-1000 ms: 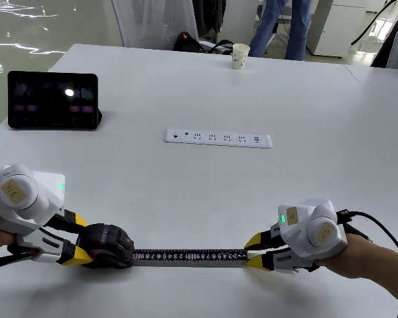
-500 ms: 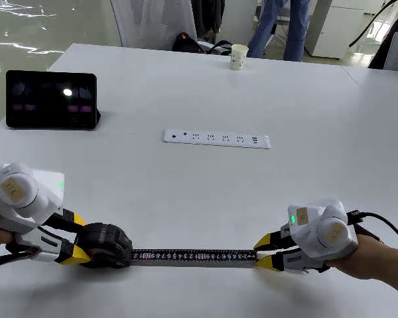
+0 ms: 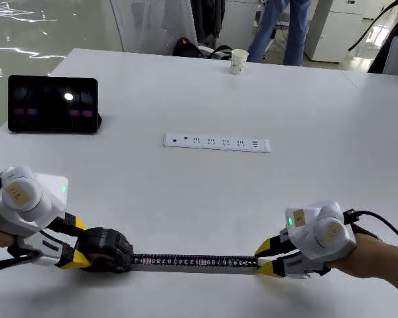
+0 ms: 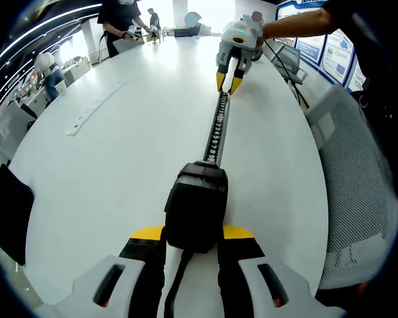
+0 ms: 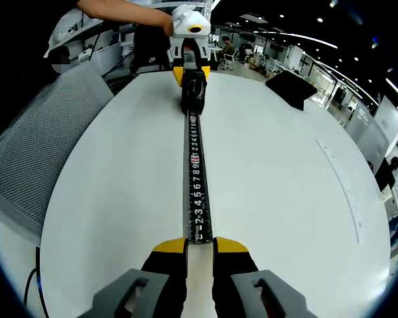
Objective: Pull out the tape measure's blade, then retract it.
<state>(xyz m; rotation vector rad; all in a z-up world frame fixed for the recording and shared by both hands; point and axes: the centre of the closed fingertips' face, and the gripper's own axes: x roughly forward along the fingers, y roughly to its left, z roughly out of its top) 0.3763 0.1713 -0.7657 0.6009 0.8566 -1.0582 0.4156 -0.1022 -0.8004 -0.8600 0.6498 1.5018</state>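
Observation:
A black tape measure case [image 3: 108,249] rests on the white table [image 3: 205,192] near the front left, and my left gripper [image 3: 76,246] is shut on it. In the left gripper view the case [image 4: 197,205] sits between the yellow-tipped jaws. The dark blade [image 3: 196,261] runs flat along the table to the right. My right gripper [image 3: 264,258] is shut on the blade's end. In the right gripper view the blade [image 5: 196,185] stretches away from my right gripper [image 5: 199,246] to the case [image 5: 193,95] and left gripper [image 5: 190,71].
A white power strip [image 3: 217,142] lies mid-table. A dark tablet [image 3: 52,104] stands at the left, a paper cup [image 3: 237,61] at the far edge. A person [image 3: 282,26] stands beyond the table. A mesh chair [image 4: 358,192] sits close to the near edge.
My right gripper has moved to the right with the blade's end, so more blade lies out of the case. The left gripper and case have stayed put.

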